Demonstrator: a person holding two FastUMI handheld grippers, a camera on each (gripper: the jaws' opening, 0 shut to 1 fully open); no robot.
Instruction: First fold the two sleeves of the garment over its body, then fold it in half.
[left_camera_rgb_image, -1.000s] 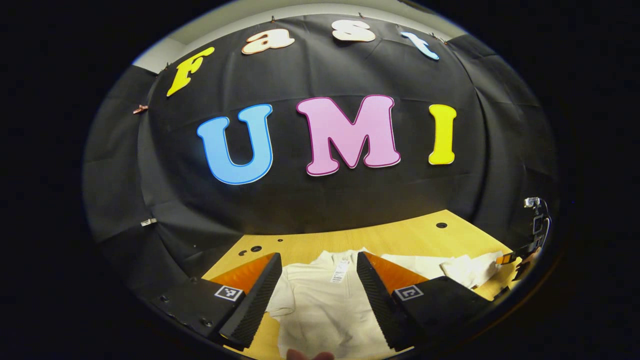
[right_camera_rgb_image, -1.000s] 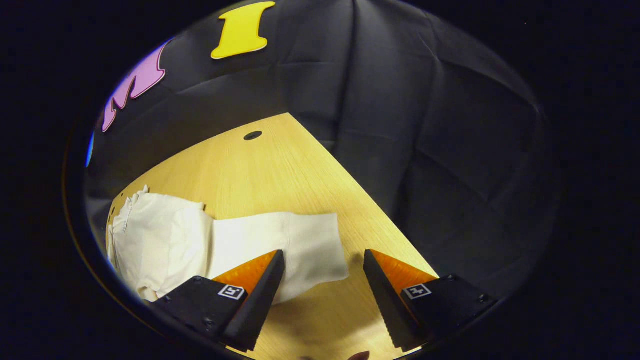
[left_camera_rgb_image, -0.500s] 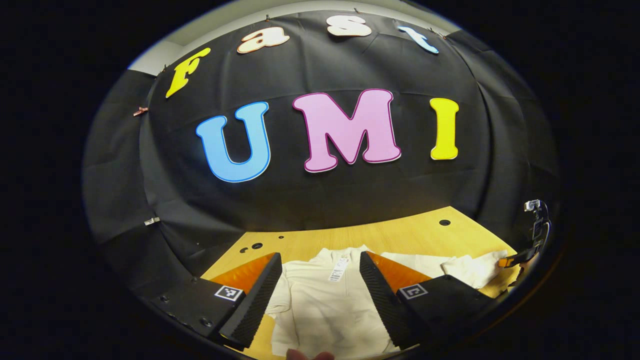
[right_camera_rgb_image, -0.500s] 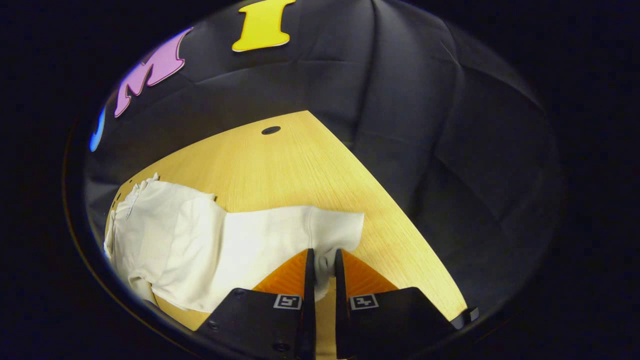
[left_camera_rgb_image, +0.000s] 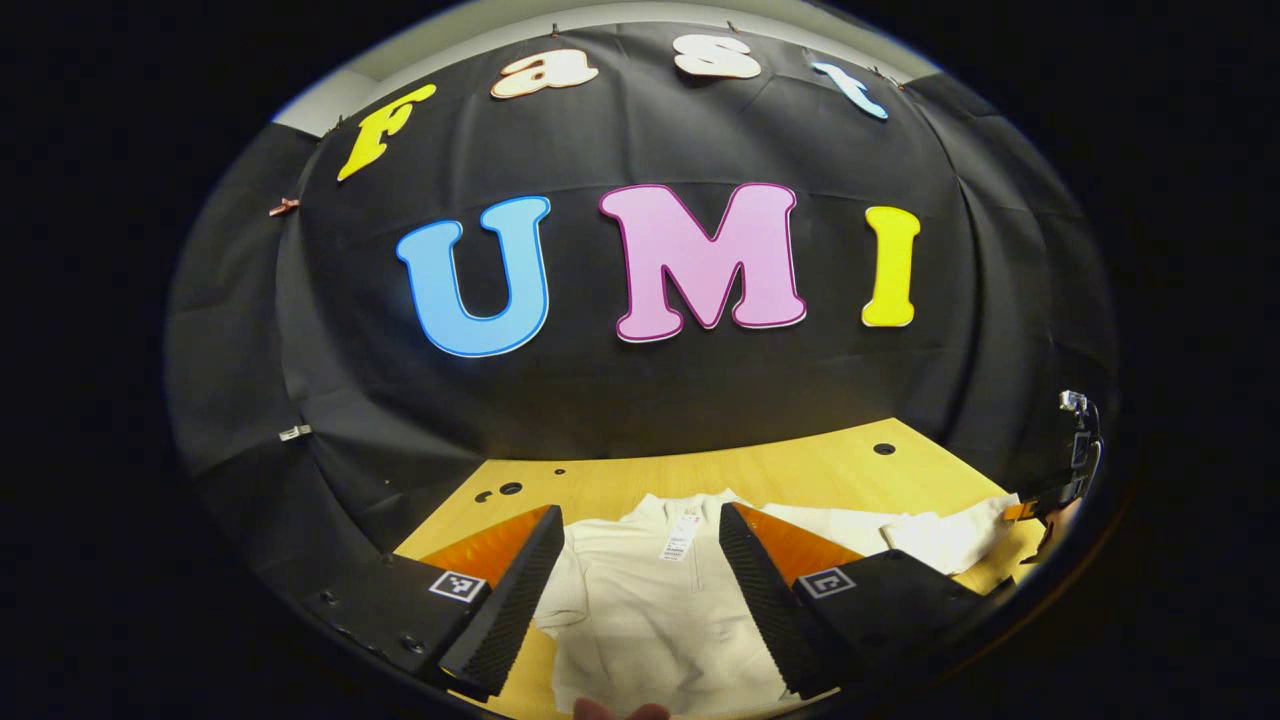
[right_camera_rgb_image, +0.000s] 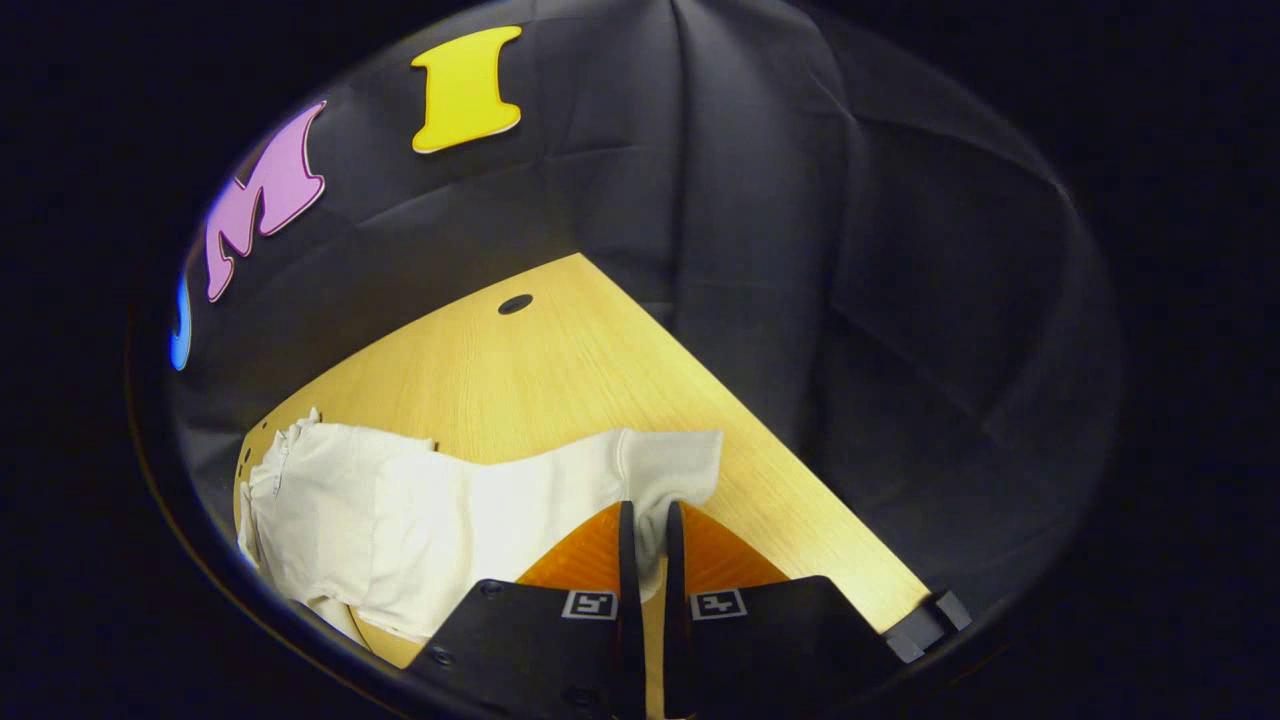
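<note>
Garment (left_camera_rgb_image: 650, 600): cream, flat on desk (right_camera_rgb_image: 560, 370), collar toward booth wall
Right gripper (right_camera_rgb_image: 643, 520): pinched tight on sleeve (right_camera_rgb_image: 640, 470) cuff, likely ready to lift it over the body
Left gripper (left_camera_rgb_image: 635, 560): wide apart, hovering above chest, holding nothing
Hidden: hem cut off; other sleeve hard to make out

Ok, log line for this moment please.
step: first sleeve fold | right hand-held gripper: shut on sleeve | left hand-held gripper: open over garment | sleeve not yet over body | table
</note>
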